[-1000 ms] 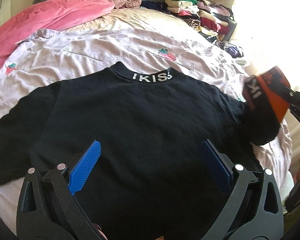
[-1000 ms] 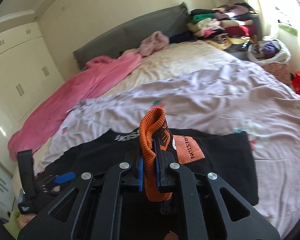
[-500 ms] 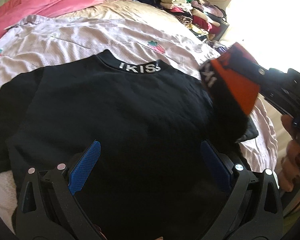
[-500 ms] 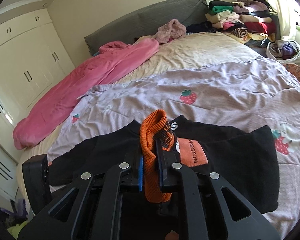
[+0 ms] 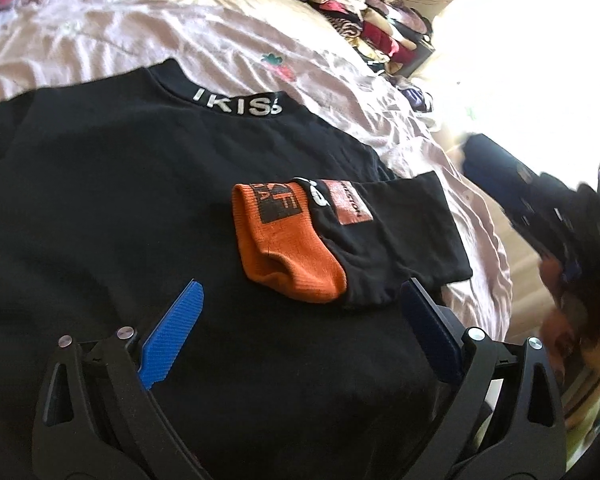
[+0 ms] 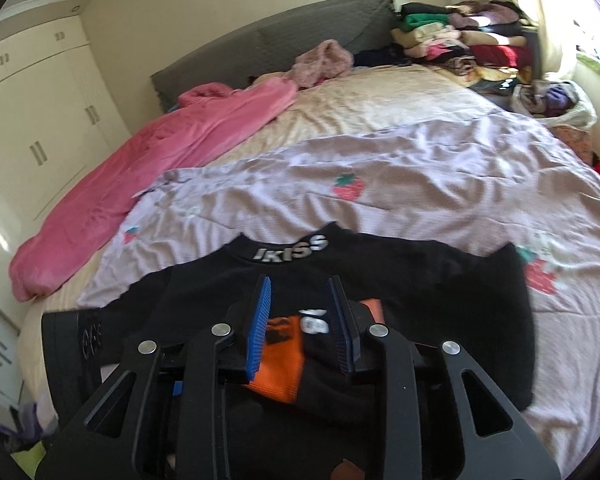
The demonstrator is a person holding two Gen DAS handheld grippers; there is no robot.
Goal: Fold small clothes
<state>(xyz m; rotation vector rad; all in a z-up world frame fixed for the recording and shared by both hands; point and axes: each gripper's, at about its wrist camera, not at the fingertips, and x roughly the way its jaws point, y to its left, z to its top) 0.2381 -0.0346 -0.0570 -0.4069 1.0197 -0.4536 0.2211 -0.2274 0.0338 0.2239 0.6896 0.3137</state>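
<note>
Left wrist view shows me the black sweatshirt (image 5: 140, 208) flat on the strawberry-print sheet (image 5: 228, 40), its orange cuff (image 5: 284, 248) folded onto the chest; soft, limp knit, so I'd pinch hem or shoulder seam. My left gripper (image 5: 300, 320) is spread but closing, nothing pinched; my right gripper (image 6: 300, 320) is opening off the cuff

a pink blanket (image 6: 152, 168) lies along the left edge of the bed (image 6: 380, 100). a strawberry-print sheet (image 6: 400, 176) covers its near half. stacked clothes (image 6: 460, 36) sit at the far right corner beside the grey headboard (image 6: 268, 44).
</note>
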